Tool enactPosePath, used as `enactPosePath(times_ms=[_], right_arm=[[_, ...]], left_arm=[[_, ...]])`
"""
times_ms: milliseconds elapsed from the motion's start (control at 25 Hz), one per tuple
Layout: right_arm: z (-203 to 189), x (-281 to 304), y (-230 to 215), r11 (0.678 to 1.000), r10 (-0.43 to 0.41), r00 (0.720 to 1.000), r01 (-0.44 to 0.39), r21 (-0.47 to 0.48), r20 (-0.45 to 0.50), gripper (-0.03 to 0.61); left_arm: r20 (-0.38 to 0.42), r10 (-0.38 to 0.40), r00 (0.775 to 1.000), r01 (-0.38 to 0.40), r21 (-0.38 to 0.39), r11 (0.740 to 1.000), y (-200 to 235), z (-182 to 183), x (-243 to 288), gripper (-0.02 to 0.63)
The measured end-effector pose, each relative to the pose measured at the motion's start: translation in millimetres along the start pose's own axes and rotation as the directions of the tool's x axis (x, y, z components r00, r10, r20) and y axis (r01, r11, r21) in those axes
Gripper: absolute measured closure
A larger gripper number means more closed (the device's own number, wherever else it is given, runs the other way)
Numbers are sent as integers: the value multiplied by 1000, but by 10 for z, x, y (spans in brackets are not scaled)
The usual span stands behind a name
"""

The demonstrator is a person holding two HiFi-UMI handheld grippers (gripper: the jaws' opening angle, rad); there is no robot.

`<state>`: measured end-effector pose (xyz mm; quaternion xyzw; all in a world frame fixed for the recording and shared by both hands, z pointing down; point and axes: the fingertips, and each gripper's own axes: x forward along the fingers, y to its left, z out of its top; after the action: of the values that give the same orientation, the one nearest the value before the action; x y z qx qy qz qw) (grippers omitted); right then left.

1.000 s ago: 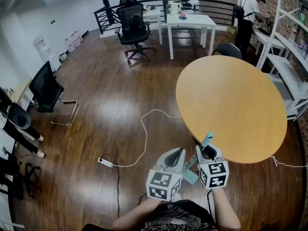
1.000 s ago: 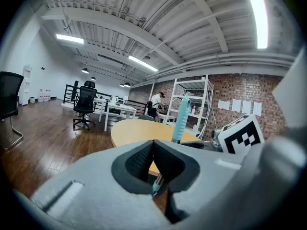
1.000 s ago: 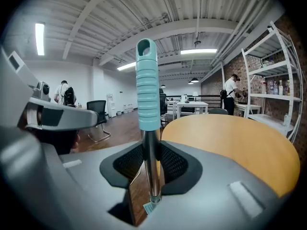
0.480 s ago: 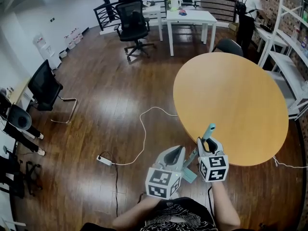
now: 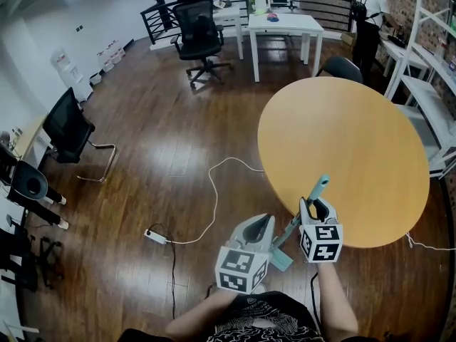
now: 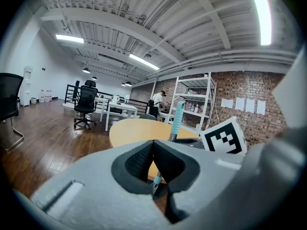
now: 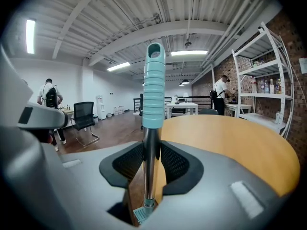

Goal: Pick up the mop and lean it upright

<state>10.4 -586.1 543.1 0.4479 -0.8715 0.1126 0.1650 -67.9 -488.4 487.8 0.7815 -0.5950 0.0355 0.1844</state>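
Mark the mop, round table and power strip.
mop (image 7: 153, 87): right gripper view, teal grip.
round table (image 5: 342, 141): head view, bare top.
power strip (image 5: 155, 239): head view, white body.

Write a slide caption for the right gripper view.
Right gripper clamped on the mop by its metal pole, the teal grip rising above the jaws, a round wooden table behind.
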Motion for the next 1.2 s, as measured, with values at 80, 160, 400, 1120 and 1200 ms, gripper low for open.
enactPosePath(times_ms=[80,160,400,1120,1200], right_arm=[[-4,19,-5,1000,4,1000,-4,6,-6,457],[-13,26,10,1000,4,1000,-4,4,-9,457],[-57,42,38,1000,12,999,-12,-5,-30,451],[-106,-78,325,1000,23,999,-23,-18,-39,457],[-88,-174,372,1000,14,1000,-14,-17,-24,498]], left_arm=[[-2,-1,1000,1,0,1000,-2,-15,0,611],[-3,-1,1000,1,-1,1000,5,-35,-9,611],[-1,4,1000,-4,-5,1000,32,-16,-28,611],[12,26,1000,-25,-22,999,165,-43,-267,611],[14,22,1000,-22,-25,999,161,-50,-311,611]])
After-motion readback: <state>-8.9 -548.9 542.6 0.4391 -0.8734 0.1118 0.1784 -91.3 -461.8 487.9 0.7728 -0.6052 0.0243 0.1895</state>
